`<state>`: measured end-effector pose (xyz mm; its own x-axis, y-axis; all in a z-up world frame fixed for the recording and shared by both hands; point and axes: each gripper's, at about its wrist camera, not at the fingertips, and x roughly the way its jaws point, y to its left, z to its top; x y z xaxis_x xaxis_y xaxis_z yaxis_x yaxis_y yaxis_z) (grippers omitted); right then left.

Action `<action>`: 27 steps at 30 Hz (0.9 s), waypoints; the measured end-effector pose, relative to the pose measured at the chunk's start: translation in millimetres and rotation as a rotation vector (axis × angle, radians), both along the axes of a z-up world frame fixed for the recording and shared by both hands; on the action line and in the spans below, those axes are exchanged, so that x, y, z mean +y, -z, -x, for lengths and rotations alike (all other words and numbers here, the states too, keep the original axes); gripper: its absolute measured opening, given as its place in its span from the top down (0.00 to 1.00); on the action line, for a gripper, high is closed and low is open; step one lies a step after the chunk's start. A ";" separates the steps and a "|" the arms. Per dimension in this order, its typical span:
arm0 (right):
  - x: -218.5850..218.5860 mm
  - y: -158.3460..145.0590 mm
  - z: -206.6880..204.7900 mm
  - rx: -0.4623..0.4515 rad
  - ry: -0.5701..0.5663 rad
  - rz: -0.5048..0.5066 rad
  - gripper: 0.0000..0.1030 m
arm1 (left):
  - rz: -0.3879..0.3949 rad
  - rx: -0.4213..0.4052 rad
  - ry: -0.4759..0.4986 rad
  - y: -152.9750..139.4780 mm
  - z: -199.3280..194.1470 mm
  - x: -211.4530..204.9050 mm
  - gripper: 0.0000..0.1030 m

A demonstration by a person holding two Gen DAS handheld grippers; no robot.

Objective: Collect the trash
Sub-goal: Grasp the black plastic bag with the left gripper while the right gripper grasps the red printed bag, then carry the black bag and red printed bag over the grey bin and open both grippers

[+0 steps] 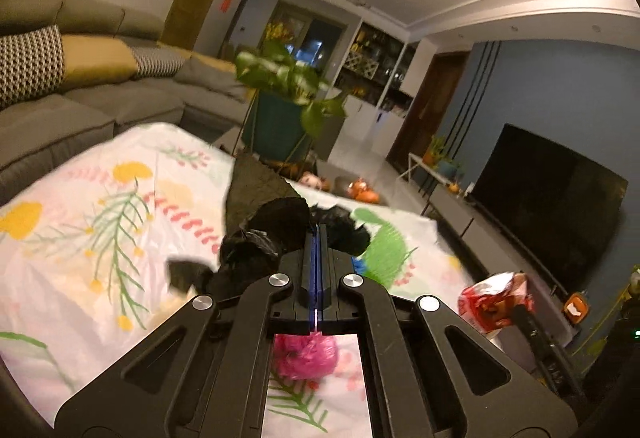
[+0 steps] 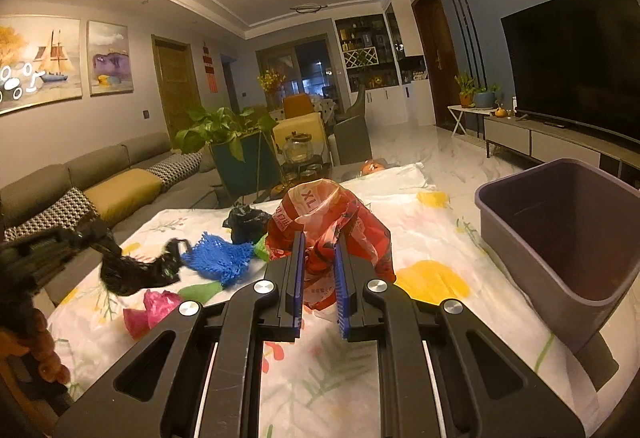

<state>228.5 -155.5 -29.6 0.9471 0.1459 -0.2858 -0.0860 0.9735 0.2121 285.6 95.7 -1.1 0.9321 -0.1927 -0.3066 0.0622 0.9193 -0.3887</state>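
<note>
At lower left, the left hand-held gripper (image 1: 316, 234) pinches a black bag (image 1: 276, 226) above the floral-clothed counter (image 2: 436, 238); mid-frame, the right hand-held gripper (image 2: 318, 250) clamps a red bag (image 2: 328, 214); right, a purple bin (image 2: 560, 238) sits at the counter's edge beside open floor.

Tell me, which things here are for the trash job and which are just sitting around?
For the job: black bag in left gripper, red bag in right gripper, blue net, pink bag, bin.

Just there: sofa, plant, TV, paintings.
</note>
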 end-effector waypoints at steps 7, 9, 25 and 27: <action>-5.7 -10.4 19.2 -0.029 0.001 -0.002 0.86 | -0.013 -0.063 0.034 -25.2 27.8 -10.4 1.00; -7.9 -13.6 24.8 -0.036 0.003 -0.003 0.86 | -0.018 -0.077 0.053 -30.7 34.3 -17.7 1.00; -44.4 -20.5 53.2 -0.054 0.073 0.019 0.86 | -0.070 -0.093 0.205 -35.9 50.1 -94.5 1.00; -47.5 -21.9 54.4 -0.057 0.085 0.024 0.86 | -0.070 -0.094 0.221 -36.3 49.4 -104.1 1.00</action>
